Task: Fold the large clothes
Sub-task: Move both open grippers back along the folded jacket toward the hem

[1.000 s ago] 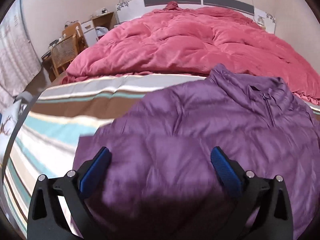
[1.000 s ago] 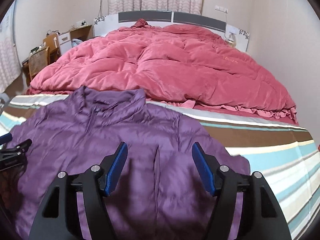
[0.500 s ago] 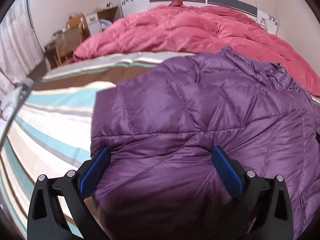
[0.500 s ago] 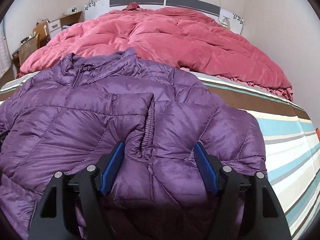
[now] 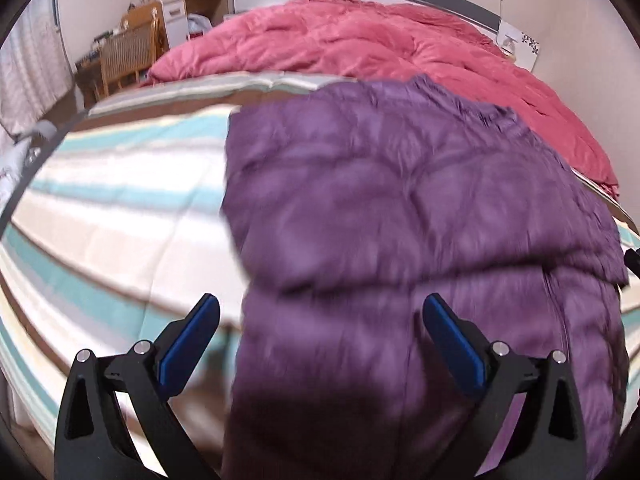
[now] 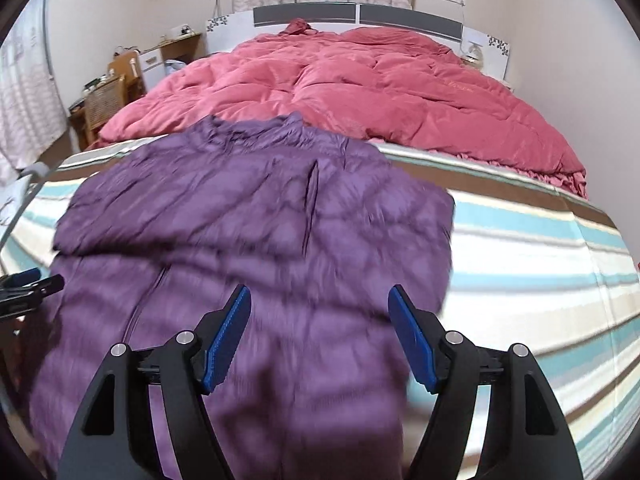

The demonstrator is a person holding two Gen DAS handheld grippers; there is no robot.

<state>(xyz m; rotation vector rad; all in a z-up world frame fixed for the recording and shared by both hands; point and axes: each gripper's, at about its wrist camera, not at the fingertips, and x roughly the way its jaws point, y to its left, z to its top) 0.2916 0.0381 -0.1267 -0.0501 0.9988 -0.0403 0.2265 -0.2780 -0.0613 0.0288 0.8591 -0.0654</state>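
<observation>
A purple quilted jacket [image 5: 400, 200] lies front up on the striped bed sheet [image 5: 120, 220], its collar toward the far side. A folded layer crosses its chest, with a cuff edge near the middle [image 6: 312, 184]. My left gripper [image 5: 320, 308] hovers open over the jacket's near left part, and nothing is pinched between its blue pads. My right gripper [image 6: 319, 294] is open above the jacket [image 6: 240, 220] at its near right part, holding nothing. The left gripper's tips [image 6: 28, 284] show at the left edge of the right wrist view. Both views are motion-blurred.
A rumpled red duvet [image 6: 360, 80] covers the far half of the bed, up to the headboard [image 6: 400, 20]. A wooden chair [image 5: 128, 56] and a desk stand left of the bed. Bare striped sheet [image 6: 540, 260] flanks the jacket on both sides.
Both grippers closed in on the jacket, then drew back toward the near edge of the bed. The jacket looks narrower, with a layer folded over its chest. Both stayed open.
</observation>
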